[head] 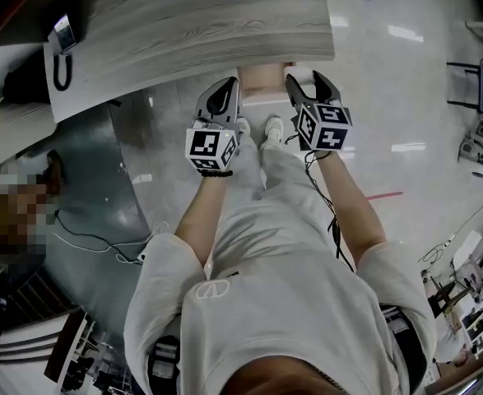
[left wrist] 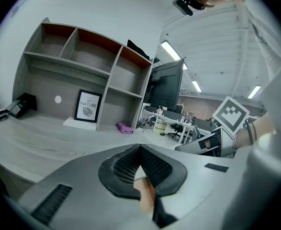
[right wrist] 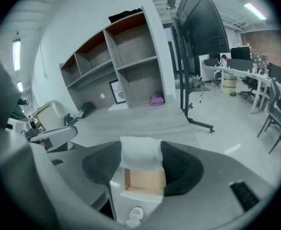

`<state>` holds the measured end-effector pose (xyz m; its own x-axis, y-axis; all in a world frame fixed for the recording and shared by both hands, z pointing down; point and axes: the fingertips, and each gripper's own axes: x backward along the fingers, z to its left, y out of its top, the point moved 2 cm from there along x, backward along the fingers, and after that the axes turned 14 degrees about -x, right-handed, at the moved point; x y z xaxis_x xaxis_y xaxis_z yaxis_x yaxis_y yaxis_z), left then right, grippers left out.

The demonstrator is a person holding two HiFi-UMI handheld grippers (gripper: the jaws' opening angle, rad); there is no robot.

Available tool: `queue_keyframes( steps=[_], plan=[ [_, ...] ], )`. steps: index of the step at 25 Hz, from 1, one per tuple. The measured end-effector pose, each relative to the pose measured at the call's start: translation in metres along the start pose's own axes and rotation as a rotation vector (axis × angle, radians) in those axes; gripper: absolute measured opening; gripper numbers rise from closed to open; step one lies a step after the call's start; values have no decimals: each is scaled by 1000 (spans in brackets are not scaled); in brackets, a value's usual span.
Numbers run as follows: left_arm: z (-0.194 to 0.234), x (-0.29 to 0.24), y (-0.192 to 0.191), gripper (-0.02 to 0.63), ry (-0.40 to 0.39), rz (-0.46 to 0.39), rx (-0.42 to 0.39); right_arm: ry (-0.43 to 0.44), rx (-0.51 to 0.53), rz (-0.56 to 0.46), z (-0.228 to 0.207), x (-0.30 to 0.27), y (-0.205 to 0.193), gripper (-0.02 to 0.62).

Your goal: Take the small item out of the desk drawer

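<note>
The small white item (right wrist: 140, 153) sits pinched between the pads of our right claw (head: 305, 89), whose jaws stand partly apart only because the item fills the gap. We hold it just above the open drawer (right wrist: 142, 180), which juts from under the bench's (head: 208, 15) near edge, so we judge it already clear. Our left claw (head: 223, 97) is closed and empty beside it, probably kept free for pushing the drawer in.

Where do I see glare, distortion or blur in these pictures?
Head view: ceiling lights glare on the glossy floor. Left gripper view: the lens bends the shelf unit, corners dark. Right gripper view: the white item between the jaws looks soft.
</note>
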<state>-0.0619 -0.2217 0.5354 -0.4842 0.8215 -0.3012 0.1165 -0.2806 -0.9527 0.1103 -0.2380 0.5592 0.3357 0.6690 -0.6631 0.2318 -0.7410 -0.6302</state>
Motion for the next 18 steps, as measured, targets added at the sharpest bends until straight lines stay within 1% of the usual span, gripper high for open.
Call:
queue_keyframes(
  steps=[5,10,14,18],
  plan=[
    [4,12,39,-2,26,-34,-36,14,4,-57,8,33,32,256],
    [17,25,69,-2,50,-66,-58,23,36,-122,17,54,62,256],
    [24,32,98,-2,73,-110,-82,33,62,-198,19,73,94,256],
    [24,43,123,-2,82,-137,-95,46,65,-265,18,102,118,256]
  ],
)
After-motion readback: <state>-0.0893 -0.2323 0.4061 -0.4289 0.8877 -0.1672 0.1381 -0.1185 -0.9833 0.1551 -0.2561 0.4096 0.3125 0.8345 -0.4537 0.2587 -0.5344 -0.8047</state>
